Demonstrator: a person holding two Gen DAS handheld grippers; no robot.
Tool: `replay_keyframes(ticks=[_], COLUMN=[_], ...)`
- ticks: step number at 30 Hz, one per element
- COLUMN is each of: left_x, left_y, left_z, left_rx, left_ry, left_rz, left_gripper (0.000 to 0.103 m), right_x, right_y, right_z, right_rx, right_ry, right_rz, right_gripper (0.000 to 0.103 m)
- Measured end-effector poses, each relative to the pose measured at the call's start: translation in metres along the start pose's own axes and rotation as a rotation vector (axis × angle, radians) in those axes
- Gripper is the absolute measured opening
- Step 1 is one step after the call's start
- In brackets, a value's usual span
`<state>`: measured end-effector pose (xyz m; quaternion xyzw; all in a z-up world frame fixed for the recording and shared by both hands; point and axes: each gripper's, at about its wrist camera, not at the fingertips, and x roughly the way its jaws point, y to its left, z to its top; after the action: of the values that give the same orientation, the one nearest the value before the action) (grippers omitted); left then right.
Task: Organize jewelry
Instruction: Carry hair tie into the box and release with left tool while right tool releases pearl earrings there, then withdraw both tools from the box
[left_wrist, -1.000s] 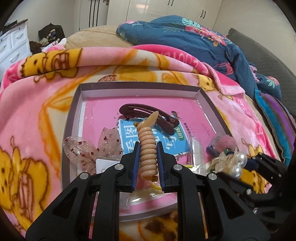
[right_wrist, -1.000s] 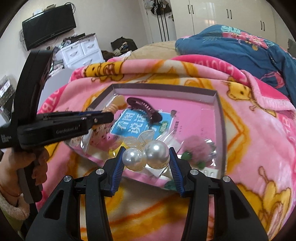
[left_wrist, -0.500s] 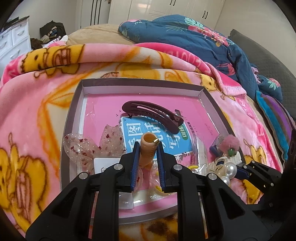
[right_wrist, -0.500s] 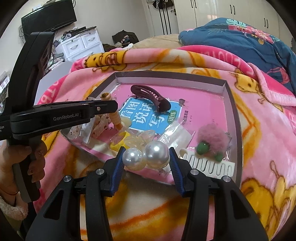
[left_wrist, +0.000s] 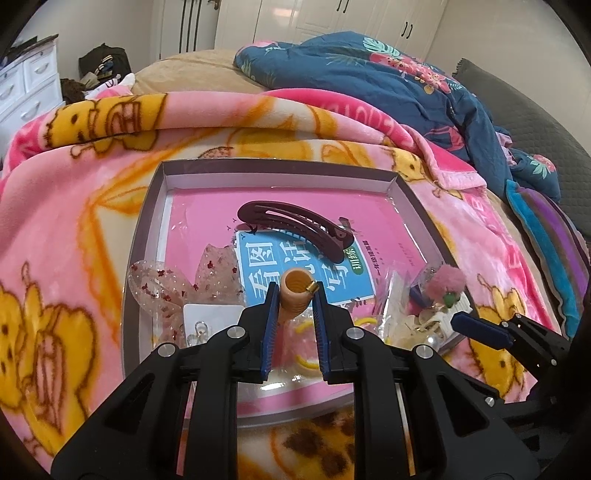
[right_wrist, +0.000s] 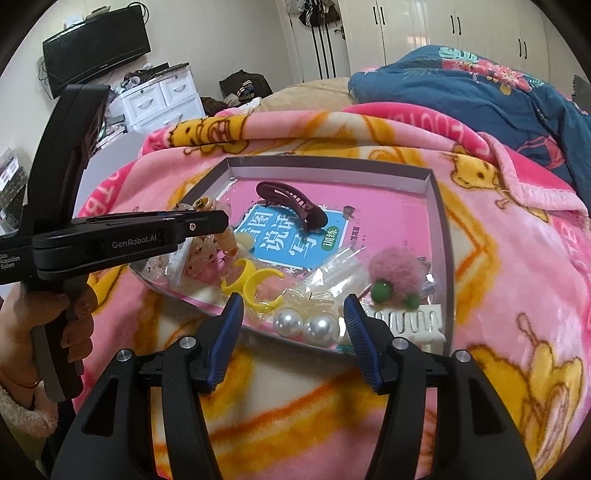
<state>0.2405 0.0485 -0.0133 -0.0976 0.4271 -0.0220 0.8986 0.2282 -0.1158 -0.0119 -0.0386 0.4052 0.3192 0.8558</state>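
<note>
While our left gripper (left_wrist: 293, 325) pinches the ribbed peach coil tie (left_wrist: 295, 295), long axis running up out of the tray's (left_wrist: 280, 168) near-left corner, our right gripper (right_wrist: 293, 341) stands spread around the pearl clip (right_wrist: 306, 326) on the near edge, the nearer hand.

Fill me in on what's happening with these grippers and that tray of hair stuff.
A person is sorting hair accessories into a shallow tray on a pink blanket. The left gripper is clamped on a peach spiral hair tie, held over the tray's near left part. The right gripper is open, with the pearl clip lying in the tray between its fingers. A dark brown hair clip rests farther back.
</note>
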Motion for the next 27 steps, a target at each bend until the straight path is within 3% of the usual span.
replay_keyframes(ticks=[4,10,20,22,25,27], left_x=[-0.007,-0.019,-0.054,-0.062,-0.073,-0.081], left_y=[-0.003,-0.007,-0.017,-0.018,-0.020,-0.021], left_z=[0.000,0.002,0.003,0.003,0.002,0.001], left_rx=[0.009,0.009,0.026,0.028,0.030,0.031], left_ry=[-0.006,-0.012,-0.058,-0.067,-0.082,-0.094], left_rz=[0.002,0.000,0.004,0.005,0.013,0.015], left_gripper=[0.011,0.012,0.038,0.039,0.046,0.052], right_x=[-0.012,-0.036,-0.070,-0.074,-0.084,-0.092], right_y=[-0.002,-0.001,-0.002,-0.002,0.000,0.001], right_z=[0.000,0.000,0.000,0.000,0.000,0.000], right_rx=[0.007,0.016,0.024,0.025,0.027,0.026], right_ry=[-0.016,-0.060,-0.109,-0.115,-0.133,-0.158], right_rz=[-0.006,-0.012,-0.019,-0.021,-0.026,-0.031], right_gripper=[0.058,0.072,0.077,0.077,0.091,0.092])
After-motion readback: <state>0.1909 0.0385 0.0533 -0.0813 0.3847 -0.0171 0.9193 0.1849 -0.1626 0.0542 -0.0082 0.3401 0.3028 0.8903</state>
